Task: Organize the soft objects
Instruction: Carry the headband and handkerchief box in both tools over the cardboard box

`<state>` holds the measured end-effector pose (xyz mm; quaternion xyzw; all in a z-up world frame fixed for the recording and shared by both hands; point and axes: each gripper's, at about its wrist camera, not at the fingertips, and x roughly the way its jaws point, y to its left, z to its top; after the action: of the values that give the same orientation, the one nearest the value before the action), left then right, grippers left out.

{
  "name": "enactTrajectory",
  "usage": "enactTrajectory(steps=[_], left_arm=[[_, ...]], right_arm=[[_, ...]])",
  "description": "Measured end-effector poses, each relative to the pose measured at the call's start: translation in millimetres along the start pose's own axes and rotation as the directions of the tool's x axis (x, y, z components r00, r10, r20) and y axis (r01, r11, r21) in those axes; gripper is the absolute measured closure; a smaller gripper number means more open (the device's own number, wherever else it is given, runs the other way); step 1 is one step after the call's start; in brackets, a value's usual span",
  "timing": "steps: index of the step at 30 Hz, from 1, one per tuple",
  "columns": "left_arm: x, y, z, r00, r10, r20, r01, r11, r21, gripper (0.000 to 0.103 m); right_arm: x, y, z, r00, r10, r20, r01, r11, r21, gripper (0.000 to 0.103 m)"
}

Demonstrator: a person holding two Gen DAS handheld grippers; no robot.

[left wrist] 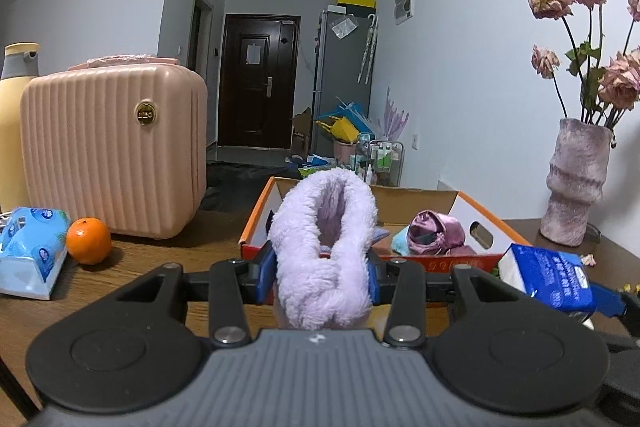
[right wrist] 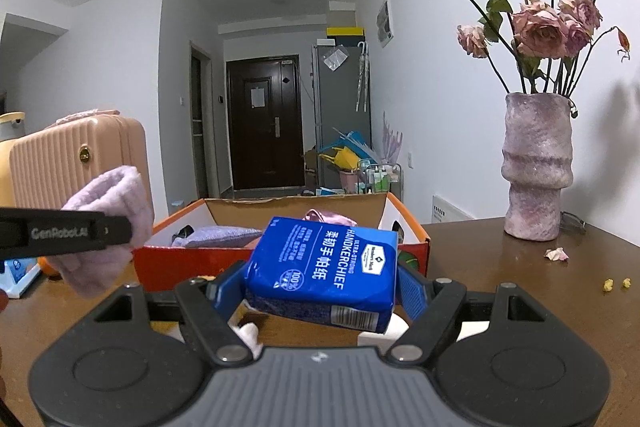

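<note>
My left gripper is shut on a fluffy lilac headband and holds it above the table, just in front of the orange cardboard box. The headband also shows at the left of the right wrist view. My right gripper is shut on a blue handkerchief tissue pack, held near the box's front wall. The pack also shows in the left wrist view. Inside the box lie a pink satin scrunchie and a folded lilac cloth.
A pink ribbed case stands at the left with an orange and a light blue tissue pack in front. A yellow bottle stands behind. A vase of dried roses stands at the right.
</note>
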<state>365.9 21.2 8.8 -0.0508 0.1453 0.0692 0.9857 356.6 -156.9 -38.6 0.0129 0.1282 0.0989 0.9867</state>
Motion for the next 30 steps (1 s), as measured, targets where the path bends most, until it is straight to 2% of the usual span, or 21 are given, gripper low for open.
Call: enactTrajectory(steps=[30], left_arm=[[57.8, -16.4, 24.8, 0.999, 0.021, 0.036, -0.018, 0.998, -0.067, 0.063]], right_arm=[[64.2, -3.6, 20.0, 0.999, -0.019, 0.041, 0.017, 0.999, 0.027, 0.027]])
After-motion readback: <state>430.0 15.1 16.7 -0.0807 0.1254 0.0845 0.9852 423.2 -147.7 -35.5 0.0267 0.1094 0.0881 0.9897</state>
